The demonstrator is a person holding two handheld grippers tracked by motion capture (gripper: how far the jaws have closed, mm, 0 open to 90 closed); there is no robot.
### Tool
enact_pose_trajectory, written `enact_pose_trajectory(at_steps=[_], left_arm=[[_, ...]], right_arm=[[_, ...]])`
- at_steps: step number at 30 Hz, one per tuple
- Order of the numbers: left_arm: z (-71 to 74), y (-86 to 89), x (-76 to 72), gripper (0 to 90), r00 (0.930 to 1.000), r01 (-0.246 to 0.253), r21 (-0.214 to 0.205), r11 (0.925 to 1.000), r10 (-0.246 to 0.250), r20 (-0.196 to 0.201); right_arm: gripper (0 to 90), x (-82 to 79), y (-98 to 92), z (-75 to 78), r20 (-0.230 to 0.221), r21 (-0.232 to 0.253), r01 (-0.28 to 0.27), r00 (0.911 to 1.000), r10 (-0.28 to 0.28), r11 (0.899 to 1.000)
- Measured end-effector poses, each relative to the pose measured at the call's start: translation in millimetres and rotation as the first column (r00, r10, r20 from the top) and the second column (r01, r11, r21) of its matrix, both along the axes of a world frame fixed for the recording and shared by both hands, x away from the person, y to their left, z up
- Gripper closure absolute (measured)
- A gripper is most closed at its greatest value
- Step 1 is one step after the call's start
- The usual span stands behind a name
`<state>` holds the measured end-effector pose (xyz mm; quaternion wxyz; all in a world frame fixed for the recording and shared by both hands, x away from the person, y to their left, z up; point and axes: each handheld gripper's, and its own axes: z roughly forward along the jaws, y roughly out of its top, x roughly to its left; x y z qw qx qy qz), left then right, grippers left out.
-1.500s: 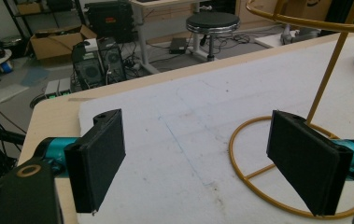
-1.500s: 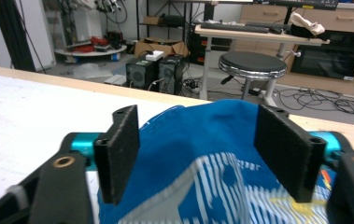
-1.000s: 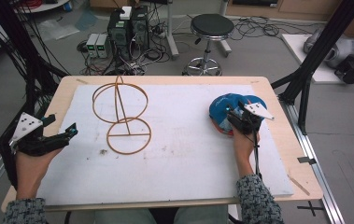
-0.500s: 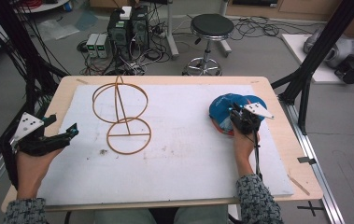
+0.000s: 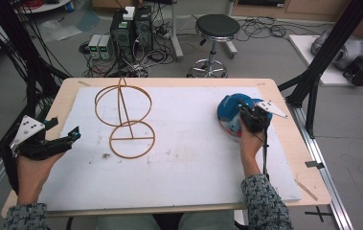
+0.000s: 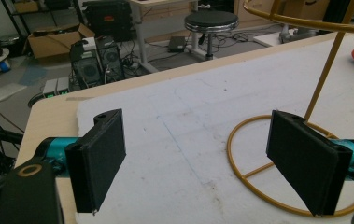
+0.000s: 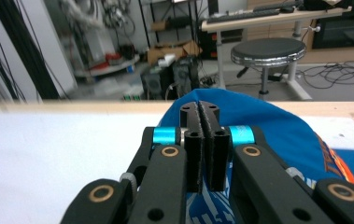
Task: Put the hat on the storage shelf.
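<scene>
Cluttered lab floor behind a white-padded worktop — blue cap at its right side.

Right gripper has just been closing — its jaws now meet on the cap's blue fabric, seemingly a thin pinch; lift slowly so it doesn't slip. Left gripper waits wide and empty beside the gold wire stand, well apart from the cap.

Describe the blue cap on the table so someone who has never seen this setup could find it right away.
Start at the white sheet covering the wooden table, then look to its far right part. There lies a rounded blue fabric cap with orange and white markings, under the right hand-held gripper, whose jaws have just closed on it. The only other thing on the sheet is a golden wire stand, far left.
</scene>
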<state>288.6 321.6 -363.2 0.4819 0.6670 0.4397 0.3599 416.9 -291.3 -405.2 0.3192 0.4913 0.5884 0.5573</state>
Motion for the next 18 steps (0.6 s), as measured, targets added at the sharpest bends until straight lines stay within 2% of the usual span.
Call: enact_pose_trajectory(at_steps=[1, 3, 8, 10, 11, 12, 13, 15, 16, 17, 18], left_arm=[[0.2, -0.4, 0.2, 19.9, 1.0, 0.001, -0.002, 1.0, -0.001, 0.002], [0.3, -0.5, 0.5, 19.9, 1.0, 0.003, -0.003, 1.0, -0.003, 0.003], [-0.1, 0.6, 2.0, 19.9, 1.0, 0.003, -0.01, 0.9999, -0.003, 0.002], [0.3, 0.6, 2.2, 19.9, 1.0, 0.005, -0.011, 0.9999, -0.005, 0.002], [0.9, 0.5, 2.1, 19.9, 1.0, 0.006, -0.011, 0.9999, -0.006, 0.003], [2.4, -0.1, 1.7, 19.9, 0.9999, 0.008, -0.01, 0.9999, -0.008, 0.008], [3.3, 0.0, 1.3, 19.9, 0.9999, 0.009, -0.008, 0.9999, -0.009, 0.009], [3.9, 0.1, 1.1, 19.9, 0.9999, 0.01, -0.008, 0.9999, -0.009, 0.011], [4.8, 0.6, 0.7, 19.9, 0.9999, 0.007, -0.009, 0.9999, -0.007, 0.015], [4.8, 0.6, 0.7, 19.9, 0.9999, 0.007, -0.009, 0.9999, -0.007, 0.015], [5.0, 1.5, 0.5, 19.9, 0.9999, 0.006, -0.012, 0.9999, -0.006, 0.015]], right_arm=[[88.7, 4.5, -1.3, 4.4, -0.008, 0.052, 0.006, 1.0, -0.005, 0.999], [88.6, 8.1, -1.4, 8.9, -0.015, 0.089, 0.012, 0.9998, -0.011, 0.996], [88.6, 11.1, 0.7, 23.0, 0.001, 0.152, 0.011, 0.9999, -0.012, 0.988], [88.6, 11.9, 1.6, 26.4, 0.0, 0.161, 0.005, 1.0, -0.005, 0.987], [88.7, 12.0, 2.7, 29.3, 0.01, 0.176, 0.009, 0.9999, -0.011, 0.984], [88.6, 14.0, 4.4, 35.6, 0.001, 0.214, -0.001, 1.0, 0.001, 0.977], [88.6, 14.8, 5.6, 38.9, 0.0, 0.228, -0.003, 1.0, 0.004, 0.974], [88.6, 15.6, 6.9, 42.6, 0.003, 0.238, -0.006, 1.0, 0.006, 0.971], [88.6, 17.2, 9.3, 50.0, 0.009, 0.269, -0.019, 0.9998, 0.017, 0.963], [88.6, 17.2, 9.3, 50.0, 0.009, 0.269, -0.019, 0.9998, 0.017, 0.963], [88.6, 18.2, 12.9, 58.6, 0.016, 0.277, -0.03, 0.9995, 0.026, 0.96]])
